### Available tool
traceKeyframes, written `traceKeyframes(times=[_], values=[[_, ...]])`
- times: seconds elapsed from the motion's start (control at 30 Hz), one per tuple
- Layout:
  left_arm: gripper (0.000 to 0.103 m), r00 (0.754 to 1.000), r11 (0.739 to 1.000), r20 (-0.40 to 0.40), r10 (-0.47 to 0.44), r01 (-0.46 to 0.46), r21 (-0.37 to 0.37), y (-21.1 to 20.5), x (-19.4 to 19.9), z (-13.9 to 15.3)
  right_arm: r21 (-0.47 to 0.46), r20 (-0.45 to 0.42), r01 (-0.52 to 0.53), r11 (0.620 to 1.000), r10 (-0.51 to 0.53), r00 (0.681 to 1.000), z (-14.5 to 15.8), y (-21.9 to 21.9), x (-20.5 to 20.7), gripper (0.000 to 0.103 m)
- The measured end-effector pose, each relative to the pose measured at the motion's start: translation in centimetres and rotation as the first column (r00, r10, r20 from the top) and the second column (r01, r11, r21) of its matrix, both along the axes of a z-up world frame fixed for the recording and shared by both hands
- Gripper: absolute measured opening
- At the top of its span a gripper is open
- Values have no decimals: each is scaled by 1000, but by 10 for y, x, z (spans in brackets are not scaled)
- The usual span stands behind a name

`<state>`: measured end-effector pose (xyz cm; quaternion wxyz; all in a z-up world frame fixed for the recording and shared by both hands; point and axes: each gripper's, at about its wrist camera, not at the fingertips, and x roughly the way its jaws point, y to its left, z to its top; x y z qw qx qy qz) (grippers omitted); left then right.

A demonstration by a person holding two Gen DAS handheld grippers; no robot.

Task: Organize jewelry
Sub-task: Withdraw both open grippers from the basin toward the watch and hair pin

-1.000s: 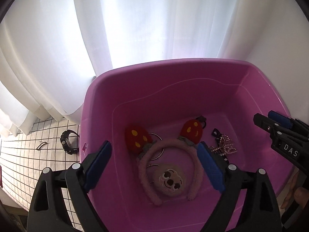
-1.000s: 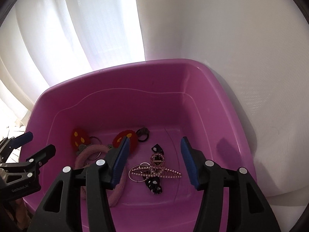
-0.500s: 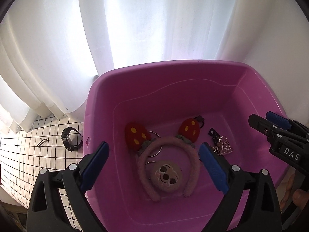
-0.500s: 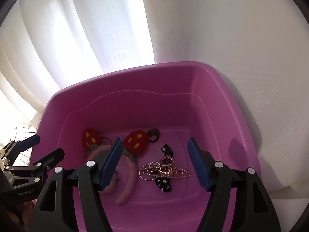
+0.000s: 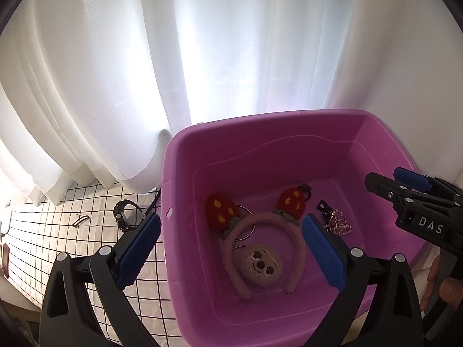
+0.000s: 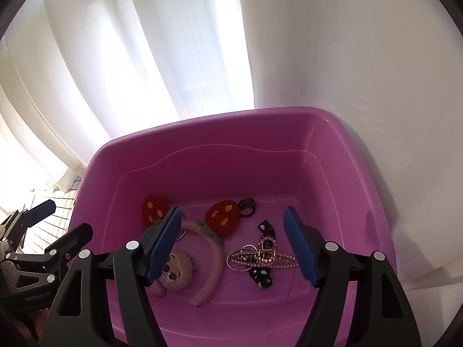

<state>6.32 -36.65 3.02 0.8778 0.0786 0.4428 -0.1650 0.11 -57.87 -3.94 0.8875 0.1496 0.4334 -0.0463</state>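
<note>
Lettering is scarce: we read "DAS" in white on the body of the right tongs (image 5: pixel 405 190) where they jut in at the right edge of the left wrist view, and a faint embossed line on the left tongs (image 6: pixel 58 219) in the right wrist view that is too small for us to make out. We hold both tongs above a purple tub (image 5: pixel 185 156), each pair spread wide with nothing between its blue pads. Inside the tub lie a pink plush headband (image 5: pixel 260 225) with two red strawberry ears, a round plush face (image 5: pixel 262 264) within its arc, a pearl hair clip (image 6: pixel 260 257) lying over a dark dotted bow (image 6: pixel 264 277), a thin metal hoop partly under the headband, and a dark hair tie (image 6: pixel 247 205) by the far wall. Our left pad hides part of the clip in the left wrist view. Outside the tub, on the grid-patterned cloth (image 5: pixel 58 245) of the counter, sits a black watch (image 5: pixel 124 215) with a small thin object near it that we cannot identify. White curtains (image 5: pixel 144 72) hang behind.
</note>
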Motion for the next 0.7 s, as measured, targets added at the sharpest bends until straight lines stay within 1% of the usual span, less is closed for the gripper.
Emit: traceKeyframes(times=[0.47,0.57,0.7], values=[[96,999,999,39,32,-32,-9,30,-11,18,22,44,-28,999,27,999,14,20,-3,72],[96,998,999,47,42,-41,-24,41,-13,22,45,49,-36,998,34,998,16,27,-1,72],[96,997,998,62,50,-47,-42,58,-15,27,43,70,-41,998,37,997,24,43,0,72]])
